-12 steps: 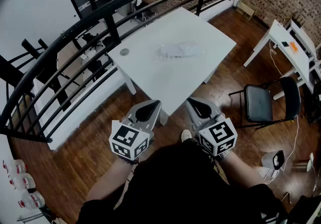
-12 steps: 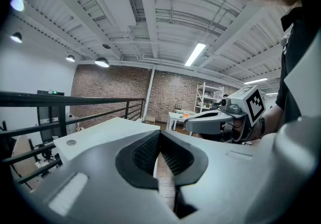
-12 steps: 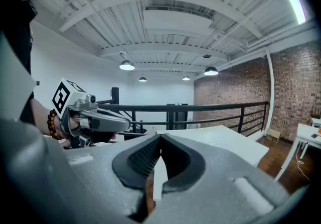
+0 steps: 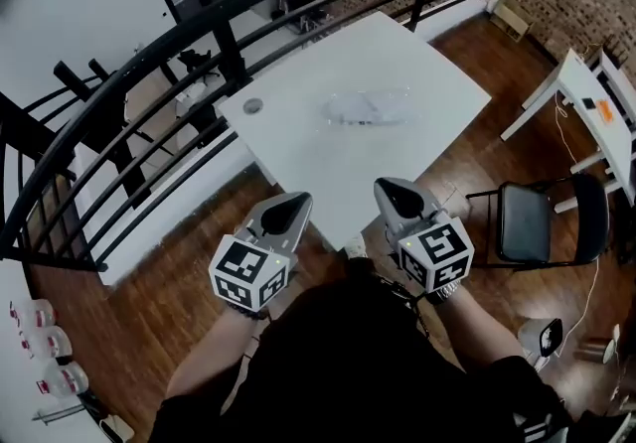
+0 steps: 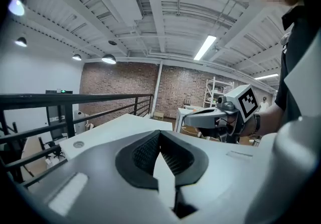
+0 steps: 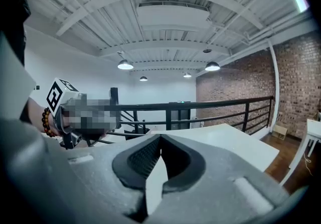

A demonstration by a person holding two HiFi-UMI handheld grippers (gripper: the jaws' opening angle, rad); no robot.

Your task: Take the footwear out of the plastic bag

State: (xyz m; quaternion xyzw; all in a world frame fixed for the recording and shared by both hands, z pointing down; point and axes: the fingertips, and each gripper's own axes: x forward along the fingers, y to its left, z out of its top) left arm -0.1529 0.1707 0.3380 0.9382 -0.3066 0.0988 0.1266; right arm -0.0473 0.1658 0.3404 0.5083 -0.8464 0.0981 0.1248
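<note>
white table (image 4: pixel 328 178), plastic bag (image 4: pixel 368 110) well beyond both shut jaws

The plastic bag (image 4: pixel 376 105) was clear and crumpled. It lay flat on the white worktop (image 4: pixel 328 178), near the middle and somewhat toward the far right side, with its long side roughly across the head view. It was well clear of every worktop edge. The footwear (image 4: pixel 356 116) was still inside, showing only as a pale, low shape through the film. Its type and colour could not be determined.
</note>
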